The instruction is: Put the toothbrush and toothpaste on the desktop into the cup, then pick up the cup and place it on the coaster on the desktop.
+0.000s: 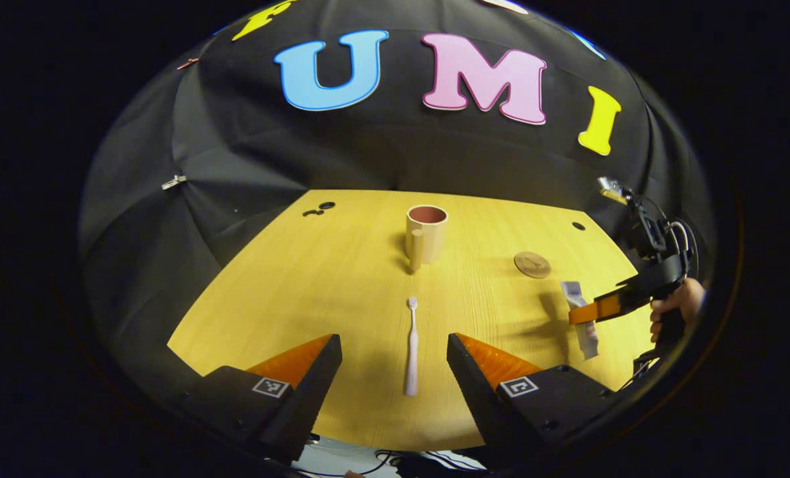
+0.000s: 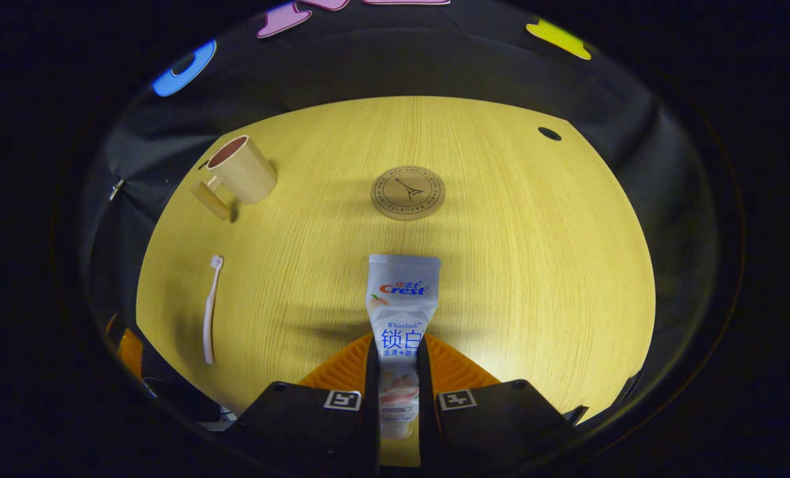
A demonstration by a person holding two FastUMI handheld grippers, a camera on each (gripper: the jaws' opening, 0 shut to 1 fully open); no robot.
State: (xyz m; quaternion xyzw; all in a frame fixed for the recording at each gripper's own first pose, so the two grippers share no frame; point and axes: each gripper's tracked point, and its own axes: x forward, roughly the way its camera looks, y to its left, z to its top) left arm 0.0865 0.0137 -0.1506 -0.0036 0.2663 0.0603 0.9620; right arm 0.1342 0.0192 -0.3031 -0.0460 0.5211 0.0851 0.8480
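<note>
Toothpaste [image 2: 402, 312] pinched in the right claw [image 2: 398, 372]; left claw [image 1: 394, 372] wide (toothbrush [image 1: 411, 348] between), bare desktop [image 1: 315, 279] around

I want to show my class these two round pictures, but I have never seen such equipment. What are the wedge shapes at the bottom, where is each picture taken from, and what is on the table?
A person holds a two-finger gripper in each hand; a camera rides on each. The wedges are its fingers. In the left gripper view, the left gripper is open, either side of the toothbrush, and the right gripper shows farther off. In the right gripper view, the right gripper is shut on the toothpaste. On the wooden table also stand a cup and a coaster.
</note>
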